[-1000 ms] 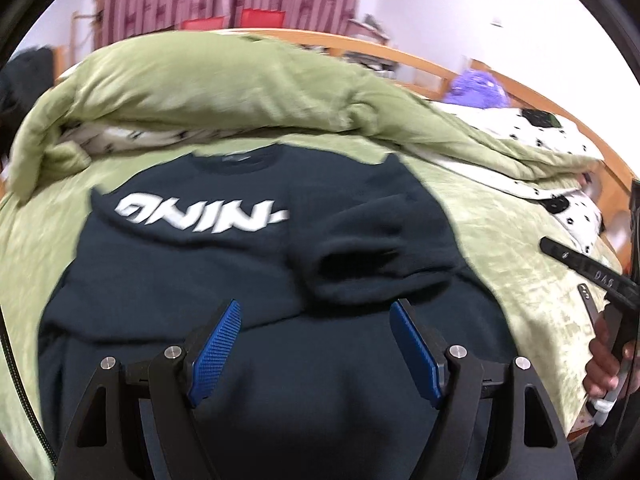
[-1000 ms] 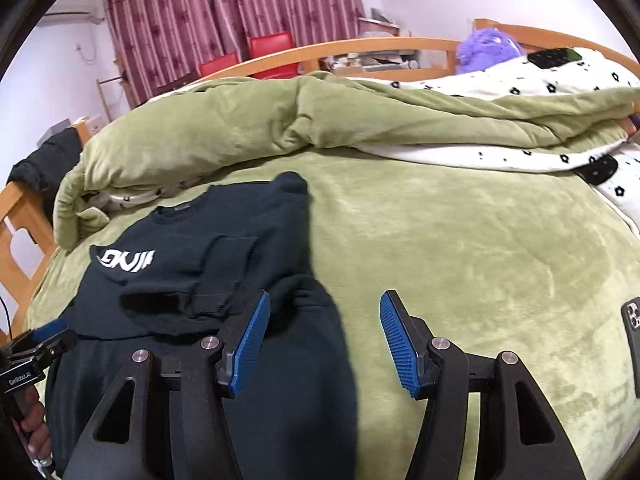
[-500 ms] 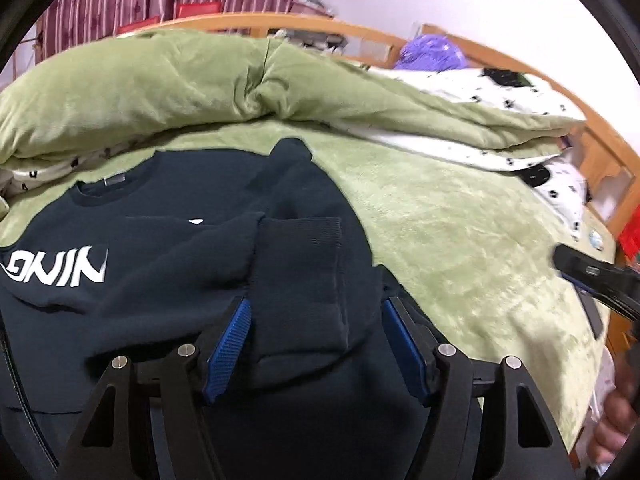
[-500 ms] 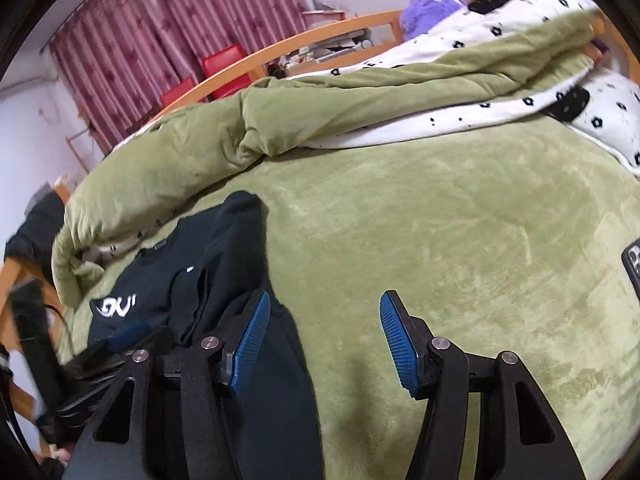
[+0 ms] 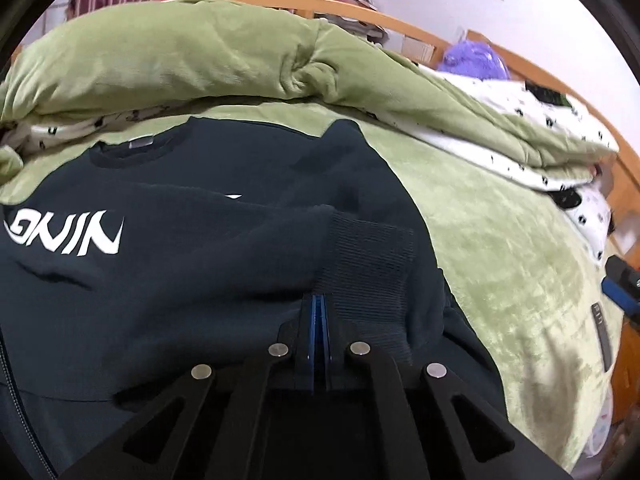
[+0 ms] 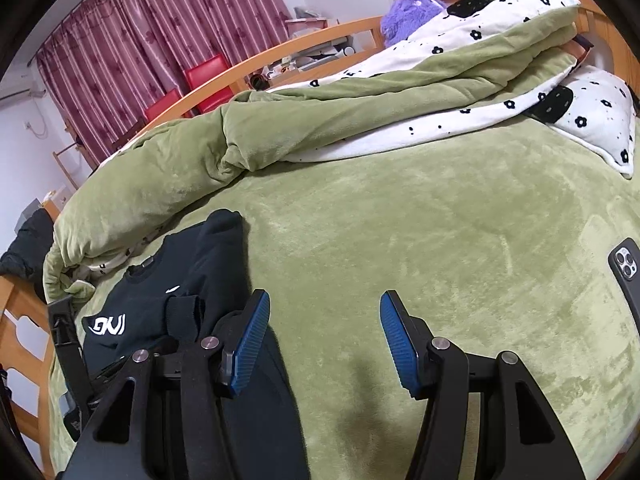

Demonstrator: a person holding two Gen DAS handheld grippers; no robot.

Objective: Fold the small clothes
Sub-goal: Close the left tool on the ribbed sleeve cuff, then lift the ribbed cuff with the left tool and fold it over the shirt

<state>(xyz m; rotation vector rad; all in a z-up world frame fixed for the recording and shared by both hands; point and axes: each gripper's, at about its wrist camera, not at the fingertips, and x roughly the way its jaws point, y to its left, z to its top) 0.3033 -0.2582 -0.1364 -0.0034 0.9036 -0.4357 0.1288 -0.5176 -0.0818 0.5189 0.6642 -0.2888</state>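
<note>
Green-blanketed bed [image 6: 440,240], dark sweatshirt [image 5: 160,280] spread flat near its left edge: left tongs [image 5: 319,312], just closed, clenched on ribbed cuff [image 5: 368,264] of folded-in sleeve; right tongs [image 6: 320,344] released, empty, poised beside garment's right edge.

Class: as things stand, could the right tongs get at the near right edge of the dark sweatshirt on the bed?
Probably yes. The right tongs stand open and empty just beside the dark sweatshirt, over bare green blanket; nothing lies between them and its edge.
</note>
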